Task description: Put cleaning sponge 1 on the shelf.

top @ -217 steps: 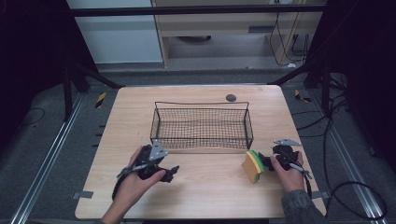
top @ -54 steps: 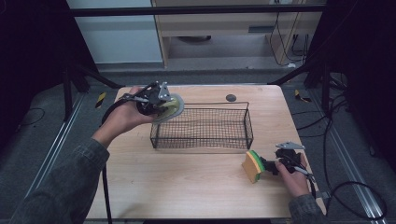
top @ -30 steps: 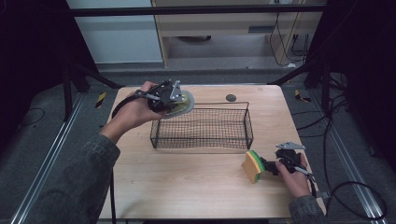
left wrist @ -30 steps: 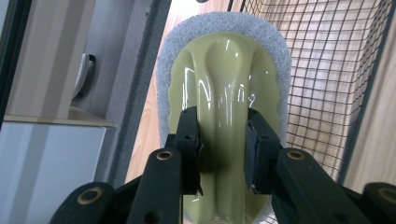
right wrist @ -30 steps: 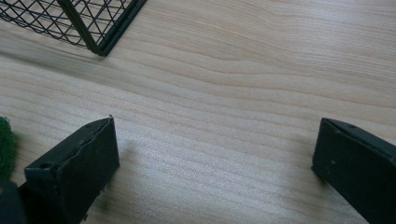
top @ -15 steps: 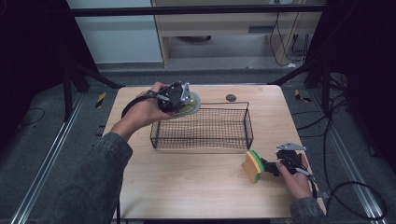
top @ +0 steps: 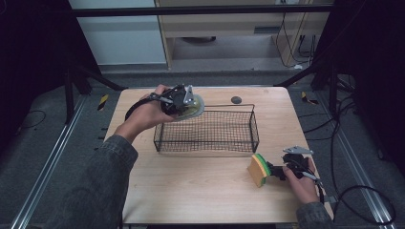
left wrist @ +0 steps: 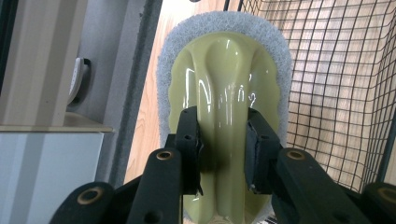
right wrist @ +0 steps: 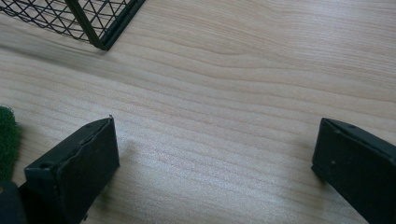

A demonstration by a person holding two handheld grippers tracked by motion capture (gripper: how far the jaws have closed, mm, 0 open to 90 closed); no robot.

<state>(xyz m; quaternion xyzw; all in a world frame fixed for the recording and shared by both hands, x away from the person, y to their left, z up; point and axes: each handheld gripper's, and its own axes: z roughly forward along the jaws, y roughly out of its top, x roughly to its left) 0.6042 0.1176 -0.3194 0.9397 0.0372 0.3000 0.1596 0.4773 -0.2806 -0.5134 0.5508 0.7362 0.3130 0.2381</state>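
A pale yellow-green scrubber with a white pad hangs in the air above the far left corner of the black wire basket. My left gripper is shut on it. In the left gripper view the jaws clamp the scrubber's glossy ridge handle, with the basket's mesh to the right. My right gripper rests low at the table's front right, open. A yellow and green sponge stands just left of it. In the right gripper view bare wood lies between the jaws and the sponge's green edge shows beside the left jaw.
A small dark round disc lies on the wooden table behind the basket. A corner of the basket sits ahead and left of the right gripper. Dark floor and metal rails surround the table.
My left hand has carried the scrubber rightward to the basket's far left corner. The right hand and the sponge have stayed in place.
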